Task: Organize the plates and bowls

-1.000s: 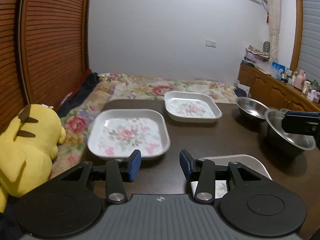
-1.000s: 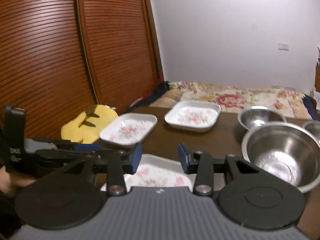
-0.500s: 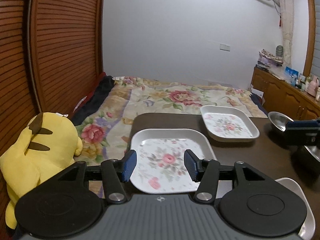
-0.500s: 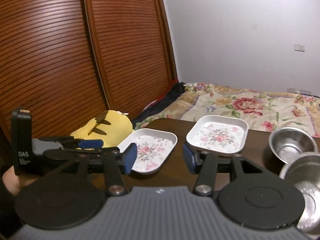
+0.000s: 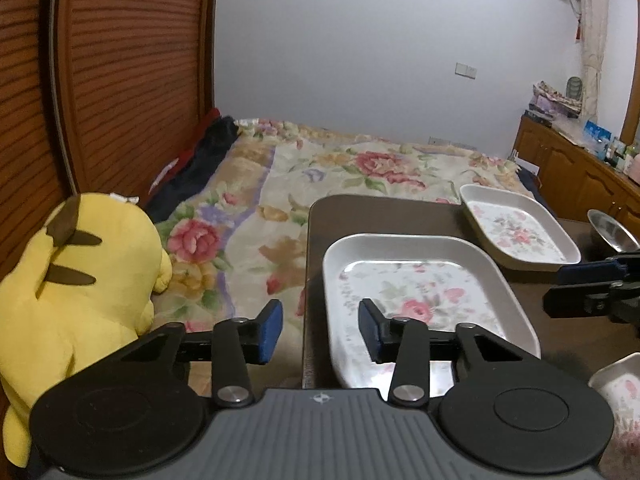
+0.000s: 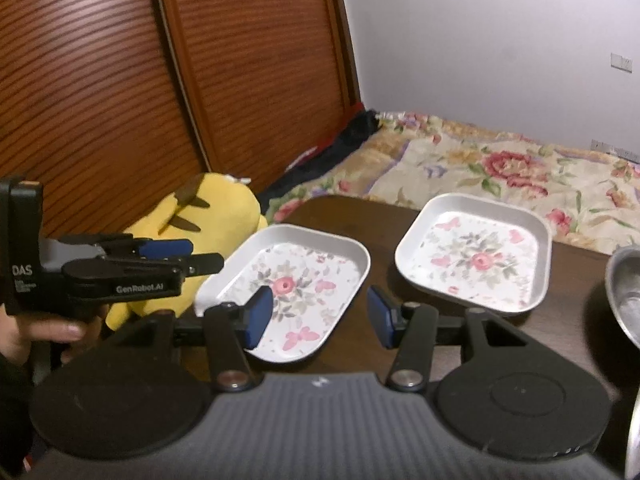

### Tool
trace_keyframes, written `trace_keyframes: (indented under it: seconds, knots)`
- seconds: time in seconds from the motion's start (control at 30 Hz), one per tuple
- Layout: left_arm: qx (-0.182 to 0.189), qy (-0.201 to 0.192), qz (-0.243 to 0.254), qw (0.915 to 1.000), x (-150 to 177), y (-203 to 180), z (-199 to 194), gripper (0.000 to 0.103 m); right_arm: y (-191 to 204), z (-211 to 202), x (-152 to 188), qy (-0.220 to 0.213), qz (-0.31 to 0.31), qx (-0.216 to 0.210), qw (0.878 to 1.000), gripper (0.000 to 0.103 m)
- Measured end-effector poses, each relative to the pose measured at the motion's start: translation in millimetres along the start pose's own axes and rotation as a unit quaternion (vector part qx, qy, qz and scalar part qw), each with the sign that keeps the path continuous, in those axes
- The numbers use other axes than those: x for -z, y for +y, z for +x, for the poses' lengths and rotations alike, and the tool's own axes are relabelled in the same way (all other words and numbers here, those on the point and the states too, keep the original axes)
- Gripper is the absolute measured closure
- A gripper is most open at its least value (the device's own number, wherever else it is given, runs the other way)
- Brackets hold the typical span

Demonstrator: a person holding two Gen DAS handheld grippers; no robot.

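Two white floral plates lie on the dark table (image 5: pixel 384 212): a near plate (image 5: pixel 416 292) (image 6: pixel 304 280) at its left end and a far plate (image 5: pixel 516 232) (image 6: pixel 476 256) behind it. My left gripper (image 5: pixel 320 332) (image 6: pixel 200 258) is closing with the near plate's left rim between its jaws; the pads are not pressing on the rim. The right gripper (image 6: pixel 320 316) (image 5: pixel 572 288) is open, just off that plate's right side, and holds nothing. A steel bowl (image 5: pixel 612 236) (image 6: pixel 624 292) sits at the right edge. The corner of a third plate (image 5: pixel 620 392) shows at the lower right.
A yellow plush toy (image 5: pixel 80 272) (image 6: pixel 208 216) lies beside the table's left edge, on a bed with a flowered cover (image 5: pixel 360 168). Slatted wooden doors (image 6: pixel 120 80) stand on the left. A hand (image 6: pixel 40 332) holds the left gripper.
Both grippers have moved left toward the table's left end. The near plate now sits at the left gripper's jaws, and the steel bowls have slid to the right edge of both views.
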State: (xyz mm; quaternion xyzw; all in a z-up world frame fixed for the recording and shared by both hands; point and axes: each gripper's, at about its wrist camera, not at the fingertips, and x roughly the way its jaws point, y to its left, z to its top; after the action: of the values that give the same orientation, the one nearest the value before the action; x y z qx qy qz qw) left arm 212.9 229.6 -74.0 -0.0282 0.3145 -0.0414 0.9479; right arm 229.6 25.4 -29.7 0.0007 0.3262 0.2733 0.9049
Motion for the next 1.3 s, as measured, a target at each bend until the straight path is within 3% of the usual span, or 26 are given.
trace_keyframes:
  seconds: [0.23, 0.4, 0.6, 0.67, 0.8, 0.87, 1.3]
  knots:
    - [0.016, 0.01, -0.007, 0.9998, 4.0, 6.5, 10.3, 0.073, -4.7, 34.4, -0.5, 0.032, 0.018, 0.001, 0.999, 0.05]
    - [0.033, 0.011, -0.014, 0.9993, 5.1, 7.5, 12.8, 0.082, -4.0, 45.6, 0.5, 0.042, 0.02, 0.005, 0.999, 0.056]
    - [0.04, 0.012, -0.014, 0.999, 7.5, 5.1, 13.4, 0.086, -2.4, 51.8, 2.3, 0.052, 0.02, 0.01, 0.998, 0.063]
    - [0.04, 0.013, -0.014, 0.999, 8.7, 4.7, 13.7, 0.086, -2.6, 53.5, 2.3, 0.055, 0.021, 0.01, 0.998, 0.07]
    - [0.044, 0.013, -0.01, 0.9989, 10.3, 3.2, 13.1, 0.09, -3.6, 56.9, 2.4, 0.06, 0.022, 0.015, 0.998, 0.072]
    - [0.044, 0.014, -0.008, 0.9989, 11.2, 1.6, 12.2, 0.09, -3.6, 59.7, 2.9, 0.065, 0.019, 0.016, 0.998, 0.082]
    - [0.038, 0.009, -0.002, 0.9992, 4.8, -11.3, -3.7, 0.091, -10.0, 52.7, 2.6, 0.072, 0.029, 0.008, 0.997, 0.088]
